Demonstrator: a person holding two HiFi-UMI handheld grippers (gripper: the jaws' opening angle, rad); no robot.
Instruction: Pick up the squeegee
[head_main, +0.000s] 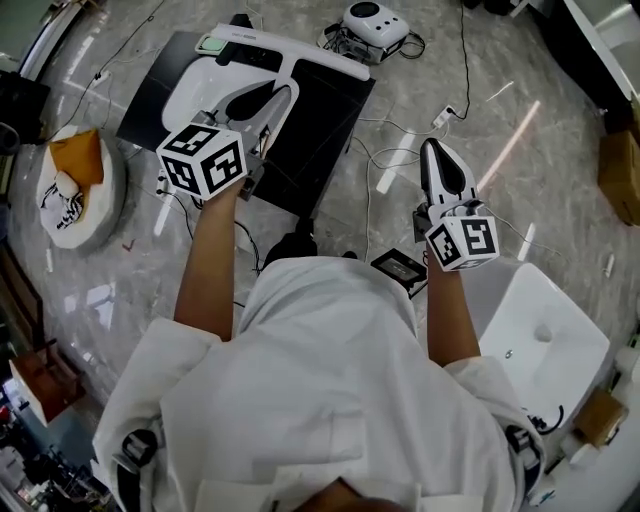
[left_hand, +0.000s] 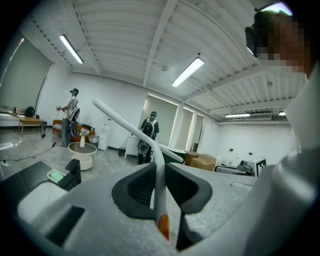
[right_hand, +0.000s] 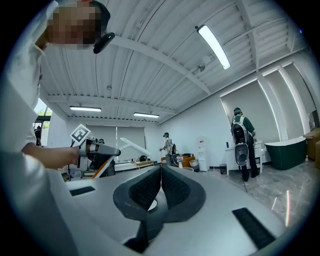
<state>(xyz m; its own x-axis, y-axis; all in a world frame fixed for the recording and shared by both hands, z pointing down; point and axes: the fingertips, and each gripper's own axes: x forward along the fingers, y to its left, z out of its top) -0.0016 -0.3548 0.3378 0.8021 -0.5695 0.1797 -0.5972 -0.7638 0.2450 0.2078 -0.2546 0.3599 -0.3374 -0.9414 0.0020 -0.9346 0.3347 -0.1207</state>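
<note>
The squeegee (head_main: 292, 58) is white, with a long cross blade and a thin handle that ends in an orange tip. In the head view my left gripper (head_main: 283, 92) holds it by the handle, lifted above the black floor mat (head_main: 335, 125). The left gripper view shows the handle (left_hand: 160, 192) pinched between the dark pads (left_hand: 137, 187) and the blade slanting up to the left. My right gripper (head_main: 441, 158) hangs to the right, apart from the squeegee. In the right gripper view it (right_hand: 160, 172) is shut with nothing in it, and the squeegee (right_hand: 131, 145) shows far left.
A white round basin (head_main: 98, 205) with an orange cloth sits on the floor at left. A small white machine (head_main: 375, 22) and loose cables lie at the back. A white tub (head_main: 545, 335) stands at right. Several people (left_hand: 148, 134) stand across the room.
</note>
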